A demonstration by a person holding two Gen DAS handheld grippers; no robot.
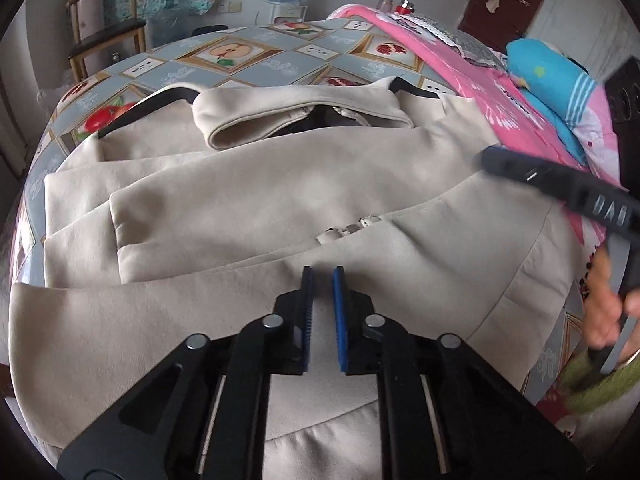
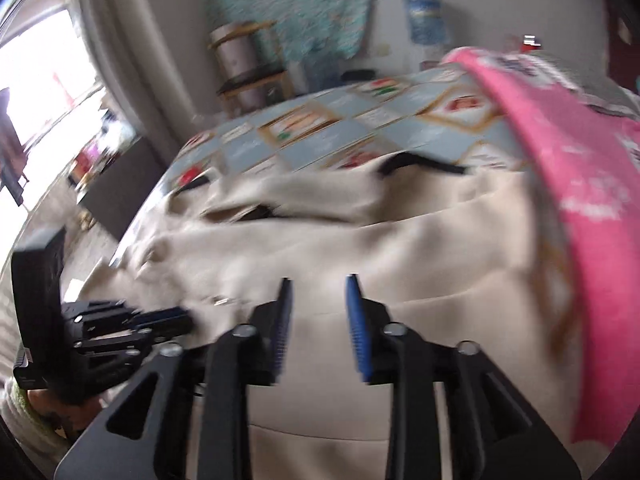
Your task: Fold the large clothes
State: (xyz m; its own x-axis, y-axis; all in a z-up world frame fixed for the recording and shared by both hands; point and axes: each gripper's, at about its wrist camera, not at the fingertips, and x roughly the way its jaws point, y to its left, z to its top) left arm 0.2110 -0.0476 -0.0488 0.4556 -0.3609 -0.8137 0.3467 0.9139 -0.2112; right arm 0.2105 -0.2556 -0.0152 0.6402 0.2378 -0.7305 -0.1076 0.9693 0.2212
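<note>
Left wrist view showing beige jacket (image 1: 256, 208) lying under both tongs, collar facing worktop's (image 1: 256, 60) far edge, left tongs (image 1: 322, 276) nearly together, empty, right tongs (image 2: 318, 284) apart, gripping nothing.

Beige jacket (image 1: 256, 184) with collar, laid flat on patterned tablecloth; sleeves folded across its front; zipper partly showing

Black linkage grippers (image 1: 322, 276) with blue ribbed pads (image 1: 340, 312) (silver pivot screws), green cuff (image 1: 600, 376)
</note>
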